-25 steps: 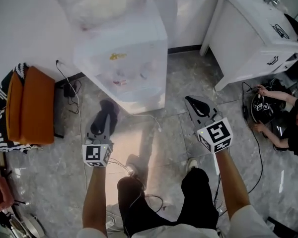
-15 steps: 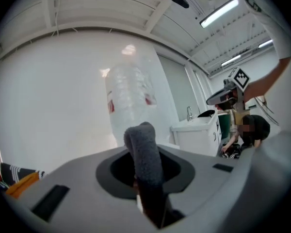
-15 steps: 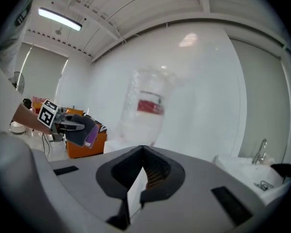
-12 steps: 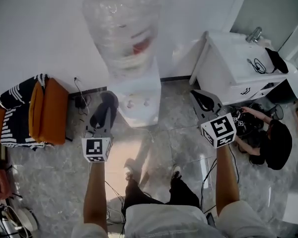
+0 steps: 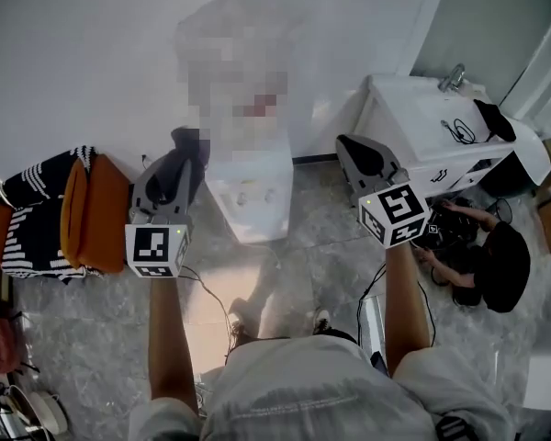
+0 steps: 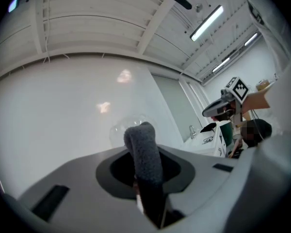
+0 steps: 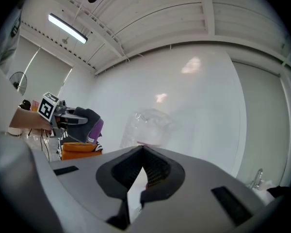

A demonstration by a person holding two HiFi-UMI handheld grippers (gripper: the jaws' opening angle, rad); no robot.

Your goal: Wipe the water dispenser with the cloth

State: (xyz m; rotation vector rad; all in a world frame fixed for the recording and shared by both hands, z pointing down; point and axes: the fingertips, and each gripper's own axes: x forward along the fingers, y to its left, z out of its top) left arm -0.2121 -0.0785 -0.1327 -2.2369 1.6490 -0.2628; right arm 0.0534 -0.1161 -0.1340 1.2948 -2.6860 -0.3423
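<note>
Home-like indoor room with a washroom corner. Just ahead of the left gripper [image 5: 185, 150], a white floor-standing water dispenser [image 5: 254, 200] stands against a plain white wall [image 5: 73, 53]. Ahead of the right gripper [image 5: 347, 145] is a white vanity cabinet [image 5: 413, 141] with a chrome tap [image 5: 454, 76]. Left of the left gripper sits an orange cushioned seat [image 5: 96, 211]. Grey marble-look floor tiles [image 5: 321, 265] lie below both grippers; long strip lights [image 6: 208, 22] run overhead.
</note>
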